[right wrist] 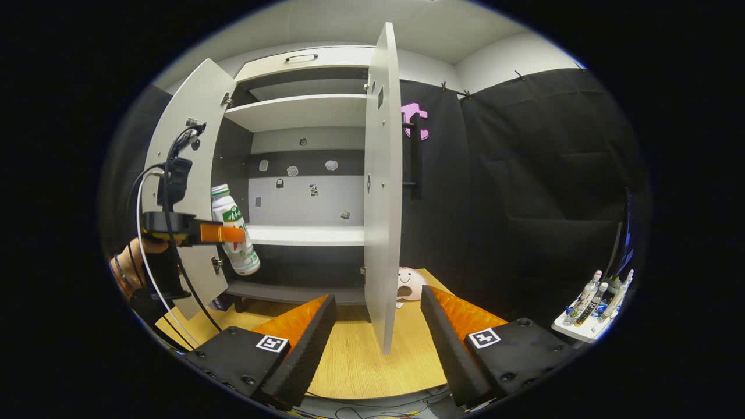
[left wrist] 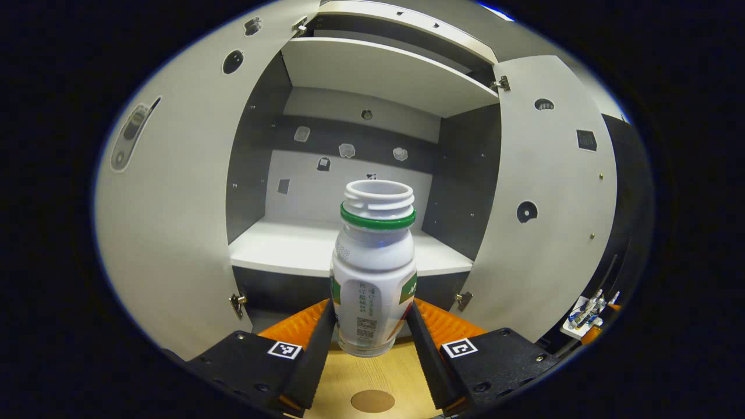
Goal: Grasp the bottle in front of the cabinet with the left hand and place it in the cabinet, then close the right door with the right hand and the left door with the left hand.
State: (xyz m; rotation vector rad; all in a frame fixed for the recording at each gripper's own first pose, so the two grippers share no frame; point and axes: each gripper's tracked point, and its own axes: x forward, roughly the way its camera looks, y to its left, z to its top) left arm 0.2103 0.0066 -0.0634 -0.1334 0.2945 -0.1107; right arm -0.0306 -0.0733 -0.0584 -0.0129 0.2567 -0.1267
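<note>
White plastic bottle (left wrist: 373, 265), capless, green neck ring, printed label unreadable, pinched upright between both fingers of my left gripper (left wrist: 371, 326), lifted before the grey cabinet (left wrist: 355, 250) shelf. Both flat doors open. My right gripper (right wrist: 378, 326) gapes wide over wood-grain table (right wrist: 361, 361).

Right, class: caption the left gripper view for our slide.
Left tool holds the bottle up before the open cabinet.
</note>
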